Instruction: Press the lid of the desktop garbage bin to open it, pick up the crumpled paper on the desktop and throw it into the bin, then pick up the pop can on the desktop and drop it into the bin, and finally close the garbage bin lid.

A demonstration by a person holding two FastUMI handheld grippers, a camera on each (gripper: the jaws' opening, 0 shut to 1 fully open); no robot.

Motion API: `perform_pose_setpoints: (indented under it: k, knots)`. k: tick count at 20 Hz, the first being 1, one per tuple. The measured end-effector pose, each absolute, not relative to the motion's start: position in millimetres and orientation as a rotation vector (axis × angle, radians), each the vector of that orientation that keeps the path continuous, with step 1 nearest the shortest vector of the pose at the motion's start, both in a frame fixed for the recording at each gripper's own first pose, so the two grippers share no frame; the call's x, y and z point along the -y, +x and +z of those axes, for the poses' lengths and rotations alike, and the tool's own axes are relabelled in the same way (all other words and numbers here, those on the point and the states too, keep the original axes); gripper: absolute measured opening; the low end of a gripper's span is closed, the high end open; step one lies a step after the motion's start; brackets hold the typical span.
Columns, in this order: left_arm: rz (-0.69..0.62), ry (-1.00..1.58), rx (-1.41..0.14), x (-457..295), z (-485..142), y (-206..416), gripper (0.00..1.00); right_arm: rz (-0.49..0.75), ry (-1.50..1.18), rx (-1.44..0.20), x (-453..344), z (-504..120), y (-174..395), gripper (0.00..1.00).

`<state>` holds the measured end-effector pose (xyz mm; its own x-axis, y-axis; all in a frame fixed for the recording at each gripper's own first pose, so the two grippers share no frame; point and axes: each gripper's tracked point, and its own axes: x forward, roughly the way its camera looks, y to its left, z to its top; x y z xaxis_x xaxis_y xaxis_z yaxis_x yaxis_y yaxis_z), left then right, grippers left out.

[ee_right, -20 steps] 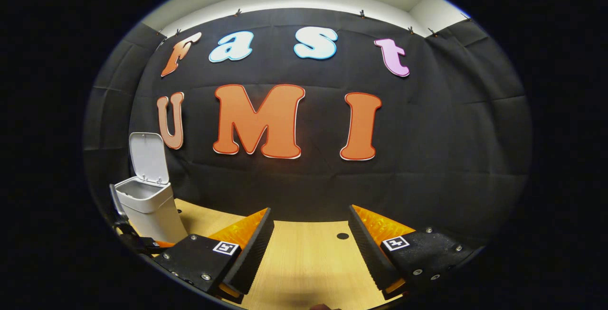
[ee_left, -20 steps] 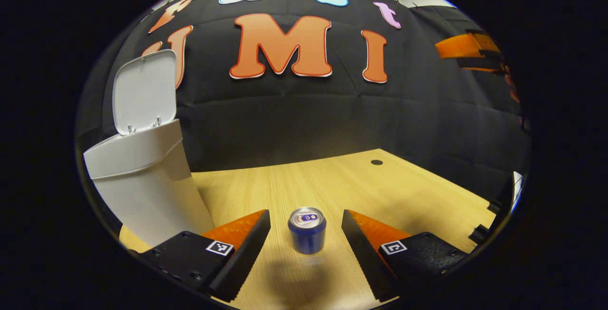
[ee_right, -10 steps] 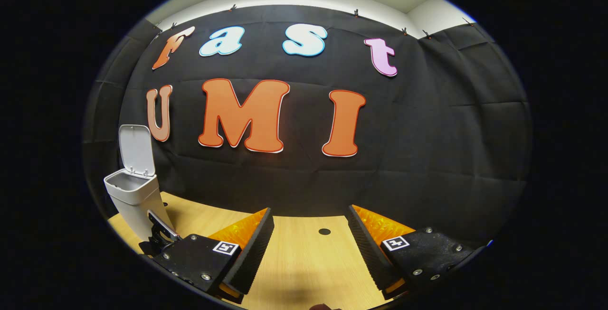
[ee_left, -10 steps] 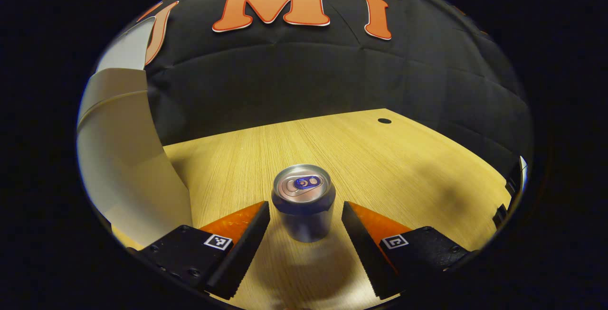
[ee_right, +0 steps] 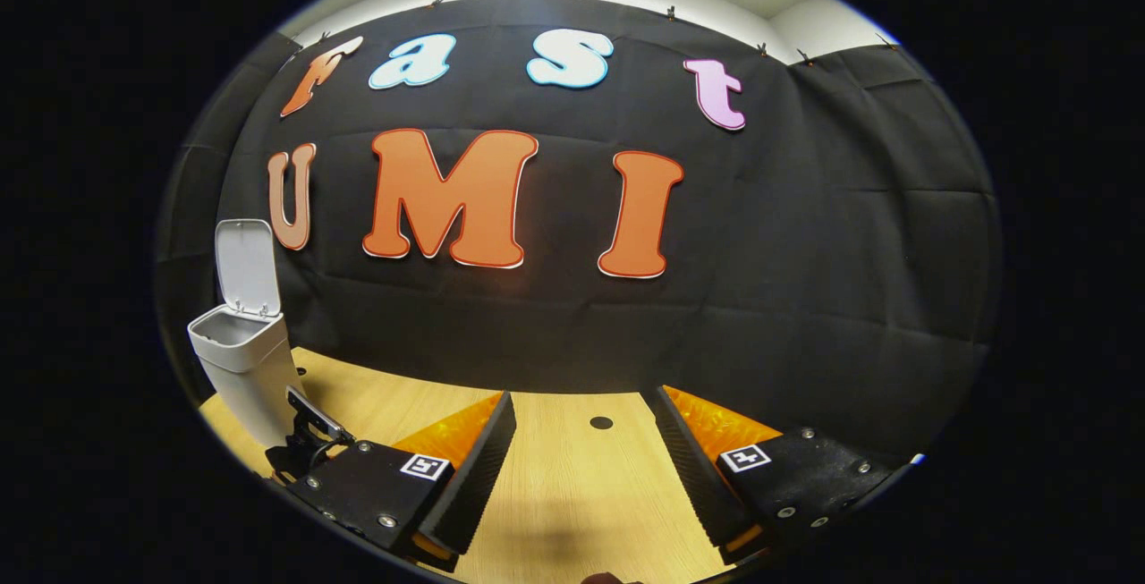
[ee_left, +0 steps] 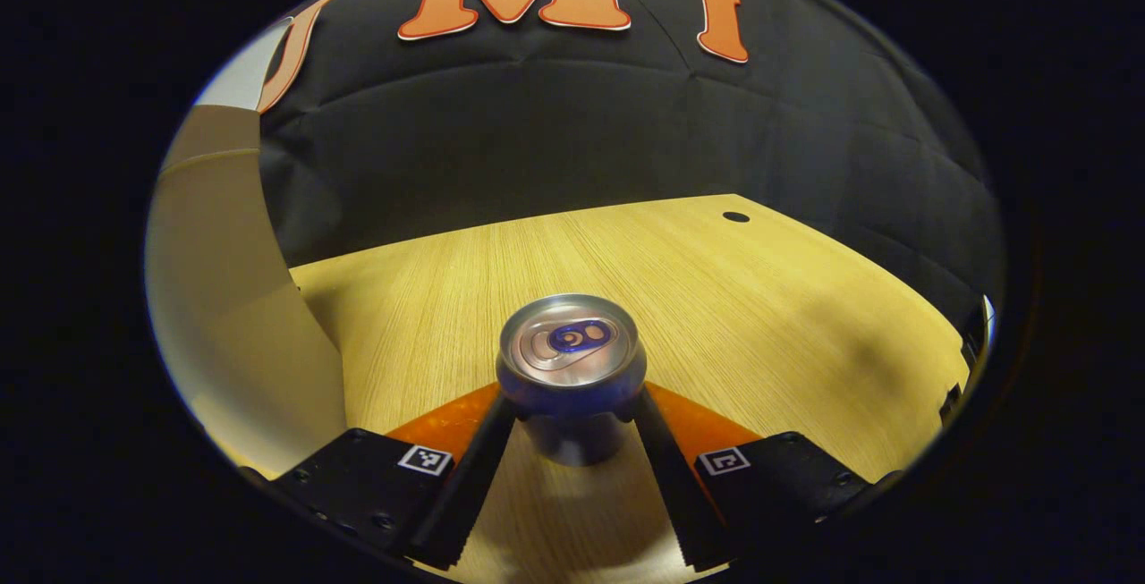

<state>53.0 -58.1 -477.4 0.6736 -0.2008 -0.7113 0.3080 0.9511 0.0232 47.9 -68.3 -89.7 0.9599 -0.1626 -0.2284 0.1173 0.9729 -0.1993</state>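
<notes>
I am seeing a pop can (ee_left: 571, 360) with a shiny, smooth metal top. The desktop (ee_left: 760, 298) is looking like pale wood with fine lines and a soft shine. The garbage bin (ee_right: 241, 369) is looking like smooth white plastic. The wall cloth (ee_right: 805, 280) is looking matt and creased.

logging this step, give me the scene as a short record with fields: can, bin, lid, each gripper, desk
can: can upright on the desk, top unopened, between the left gripper's fingers
left gripper: left gripper closed on the can, both fingers touching its sides
bin: bin standing on the desk, to the left of the can in the left gripper view
lid: lid raised, bin open
right gripper: right gripper open, holding nothing, over bare desk
desk: desk light wood, a small dark hole near the far edge
</notes>
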Motion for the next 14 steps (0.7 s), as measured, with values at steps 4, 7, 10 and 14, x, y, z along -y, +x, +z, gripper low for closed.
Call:
perform_pose_setpoints:
  k: [4,7,10,14]
  knots:
    - [-0.286,0.15,-0.761,56.0,-459.5,48.4,0.81,-0.129,-0.18,-0.244,60.8,-90.4,49.2,0.94]
    - [-0.277,0.136,-0.724,49.8,-423.8,42.7,0.8,-0.113,-0.177,-0.24,52.4,-92.4,50.3,0.94]
    - [-0.237,0.11,-0.669,37.6,-375.8,38.3,0.8,-0.083,-0.166,-0.236,39.7,-94.3,51.6,0.94]
    - [-0.192,0.08,-0.573,15.5,-308.7,36.7,0.8,-0.026,-0.155,-0.228,17.9,-98.6,54.1,0.94]
